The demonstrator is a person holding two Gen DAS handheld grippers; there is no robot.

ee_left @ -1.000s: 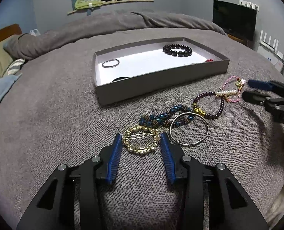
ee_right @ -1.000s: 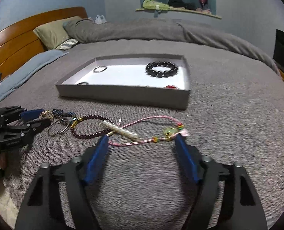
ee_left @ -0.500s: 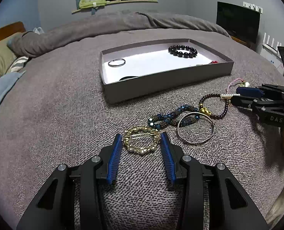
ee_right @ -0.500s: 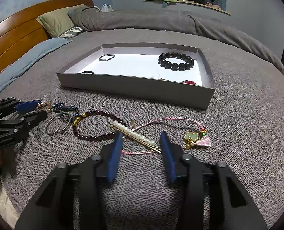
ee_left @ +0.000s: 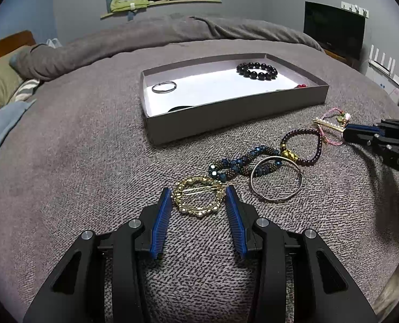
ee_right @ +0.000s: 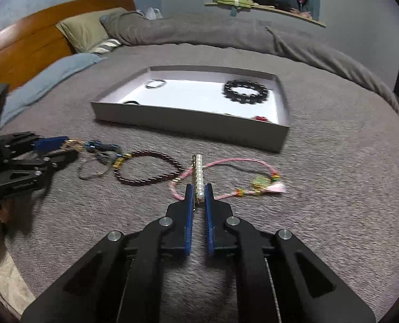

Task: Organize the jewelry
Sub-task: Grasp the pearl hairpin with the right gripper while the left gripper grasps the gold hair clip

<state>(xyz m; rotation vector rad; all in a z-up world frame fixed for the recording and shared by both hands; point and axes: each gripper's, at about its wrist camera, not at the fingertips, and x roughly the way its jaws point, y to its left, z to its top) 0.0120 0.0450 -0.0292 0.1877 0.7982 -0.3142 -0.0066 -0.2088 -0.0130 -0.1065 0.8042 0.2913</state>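
change: right tool [ee_right: 198, 191] just pinched shut on white pearl bar clip [ee_right: 198, 175] | left tool [ee_left: 198, 202] half-open around gold ring brooch [ee_left: 198, 199], not gripping | next, I guess: clip to grey cardboard tray [ee_right: 194, 123]

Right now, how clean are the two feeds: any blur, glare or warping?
Left wrist: sharp, tray floor washed out white, edges bowed by the fisheye. Right wrist: motion-smeared, worst on the black beads and pink cord; pearl clip in the right gripper reads clearly.

A pearl hair clip [ee_right: 198, 176] lies across a pink cord bracelet [ee_right: 227, 164] on the bed, near the grey tray [ee_right: 188, 119].
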